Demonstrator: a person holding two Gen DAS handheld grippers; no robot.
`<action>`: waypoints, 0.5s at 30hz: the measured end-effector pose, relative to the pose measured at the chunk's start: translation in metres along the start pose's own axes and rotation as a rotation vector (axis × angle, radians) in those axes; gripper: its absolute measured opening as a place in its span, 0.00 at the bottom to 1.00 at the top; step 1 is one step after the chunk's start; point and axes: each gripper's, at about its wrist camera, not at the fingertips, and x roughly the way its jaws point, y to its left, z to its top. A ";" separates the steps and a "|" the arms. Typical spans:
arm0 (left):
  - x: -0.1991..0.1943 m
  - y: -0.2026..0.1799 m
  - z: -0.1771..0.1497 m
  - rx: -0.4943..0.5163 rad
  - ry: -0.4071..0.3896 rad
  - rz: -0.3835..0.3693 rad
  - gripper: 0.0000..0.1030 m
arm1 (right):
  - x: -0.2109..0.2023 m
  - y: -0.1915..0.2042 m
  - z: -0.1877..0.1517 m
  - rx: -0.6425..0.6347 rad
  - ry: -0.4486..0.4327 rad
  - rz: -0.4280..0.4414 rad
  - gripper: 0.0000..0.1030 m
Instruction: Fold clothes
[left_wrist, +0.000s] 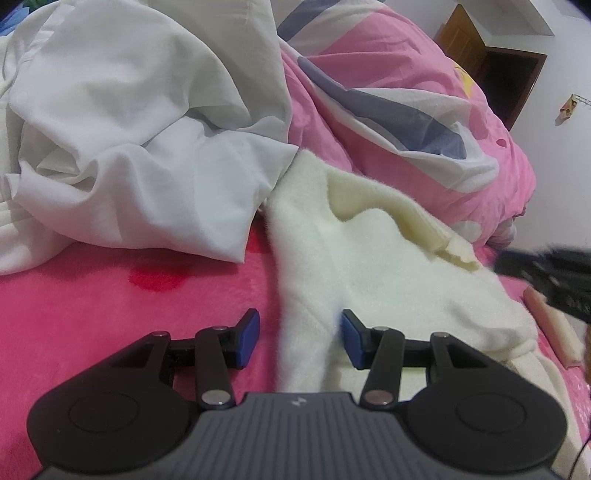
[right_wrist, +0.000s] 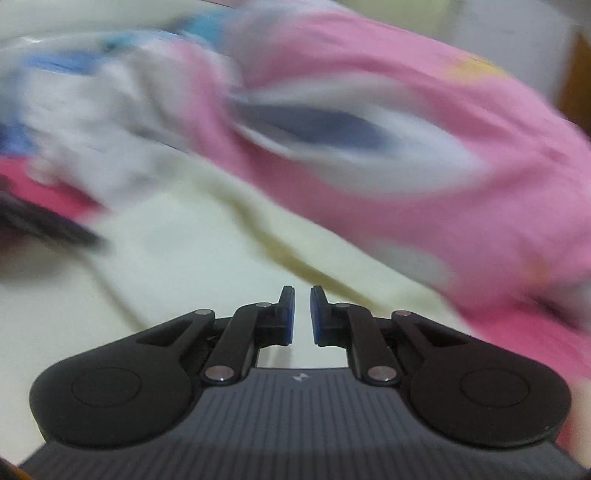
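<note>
— Where's the garment?

— The cream fleece garment (left_wrist: 388, 266) lies spread on the hot-pink blanket (left_wrist: 110, 302), beside the crumpled white sheet (left_wrist: 140, 122) and pink quilt (left_wrist: 406, 122).

— And the grippers?

— The left gripper (left_wrist: 299, 339) hangs with jaws apart astride the fleece's near edge, gripping nothing — probably poised to pinch. The right gripper (right_wrist: 302, 314) is nearly together and empty over the fleece; its view is blurred.

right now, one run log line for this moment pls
step: fold clothes | left gripper: open, straddling edge of cream fleece garment | right gripper: shut, empty, view blurred | bed: pink blanket, white cloth
</note>
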 end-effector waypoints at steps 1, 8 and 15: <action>0.000 0.000 0.000 -0.001 0.000 -0.001 0.48 | 0.012 0.010 0.010 -0.011 -0.008 0.047 0.07; 0.000 0.002 0.001 -0.006 -0.001 -0.003 0.47 | 0.109 -0.009 0.013 0.129 0.136 0.062 0.06; -0.001 0.002 0.001 -0.012 -0.002 -0.005 0.47 | 0.102 -0.003 0.036 0.174 0.108 0.176 0.05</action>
